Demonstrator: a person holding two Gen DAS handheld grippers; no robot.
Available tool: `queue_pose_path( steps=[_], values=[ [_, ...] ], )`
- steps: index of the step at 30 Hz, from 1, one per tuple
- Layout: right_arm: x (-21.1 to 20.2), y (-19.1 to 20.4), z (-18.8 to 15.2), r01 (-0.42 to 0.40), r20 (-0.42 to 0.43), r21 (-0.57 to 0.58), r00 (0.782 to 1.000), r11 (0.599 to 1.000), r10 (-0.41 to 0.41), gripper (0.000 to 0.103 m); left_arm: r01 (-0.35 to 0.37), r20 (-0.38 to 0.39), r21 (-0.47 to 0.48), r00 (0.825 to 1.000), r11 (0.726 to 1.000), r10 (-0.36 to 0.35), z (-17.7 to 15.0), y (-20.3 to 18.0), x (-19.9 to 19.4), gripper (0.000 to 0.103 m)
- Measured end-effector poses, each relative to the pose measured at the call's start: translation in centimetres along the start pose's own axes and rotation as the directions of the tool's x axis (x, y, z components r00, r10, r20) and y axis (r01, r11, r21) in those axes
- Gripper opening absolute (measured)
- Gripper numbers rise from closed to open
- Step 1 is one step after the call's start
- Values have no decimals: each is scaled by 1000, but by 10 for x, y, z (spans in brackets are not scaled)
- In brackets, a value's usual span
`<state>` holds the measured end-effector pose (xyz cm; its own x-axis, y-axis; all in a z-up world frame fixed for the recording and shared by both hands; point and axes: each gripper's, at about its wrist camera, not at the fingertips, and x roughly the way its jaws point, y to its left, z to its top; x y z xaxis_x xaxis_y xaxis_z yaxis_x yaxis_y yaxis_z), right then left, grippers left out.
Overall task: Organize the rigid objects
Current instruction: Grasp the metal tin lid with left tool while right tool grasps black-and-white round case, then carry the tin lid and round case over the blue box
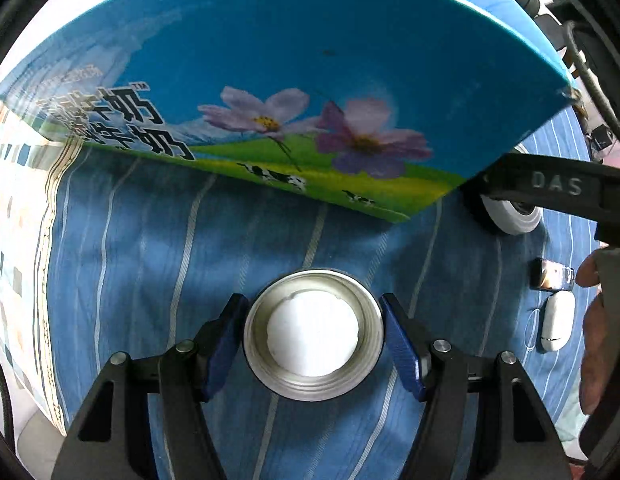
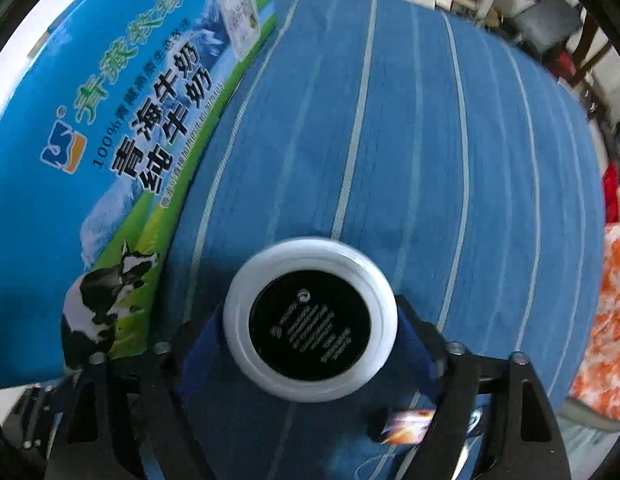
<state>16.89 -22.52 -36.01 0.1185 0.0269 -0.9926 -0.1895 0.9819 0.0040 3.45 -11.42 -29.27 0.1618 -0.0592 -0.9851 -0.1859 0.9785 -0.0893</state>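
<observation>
My left gripper [image 1: 313, 336] is shut on a round metal lid [image 1: 313, 334] with a white inside, held above the blue striped sheet [image 1: 158, 264]. A big blue milk carton box [image 1: 294, 80] with flowers and cows stands just ahead. My right gripper [image 2: 310, 320] is shut on a white bottle with a black round base [image 2: 310, 320], seen end-on; the same milk box [image 2: 90, 140] is on its left. In the left wrist view the right gripper shows at the right edge [image 1: 549, 188] with the white bottle [image 1: 513, 216] under it.
A small glass bottle [image 1: 553, 280] and a white earbud case [image 1: 557, 322] lie on the sheet at the right. A patterned quilt [image 1: 18, 240] lies at the left. Furniture and clutter [image 2: 549, 24] stand beyond the bed; orange fabric [image 2: 609, 320] is at the right.
</observation>
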Motion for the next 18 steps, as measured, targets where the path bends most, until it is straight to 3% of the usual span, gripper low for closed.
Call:
queue_pose_path(
  steps=[9, 18],
  values=[
    [-16, -9, -41, 42, 4, 84, 999, 996, -43, 78, -18, 3, 68, 1000, 998, 18, 18, -2, -12, 65],
    [-76, -11, -88, 20, 90, 173, 995, 985, -36, 78, -21, 89, 225, 996, 974, 1, 20, -20, -76, 64]
  ],
)
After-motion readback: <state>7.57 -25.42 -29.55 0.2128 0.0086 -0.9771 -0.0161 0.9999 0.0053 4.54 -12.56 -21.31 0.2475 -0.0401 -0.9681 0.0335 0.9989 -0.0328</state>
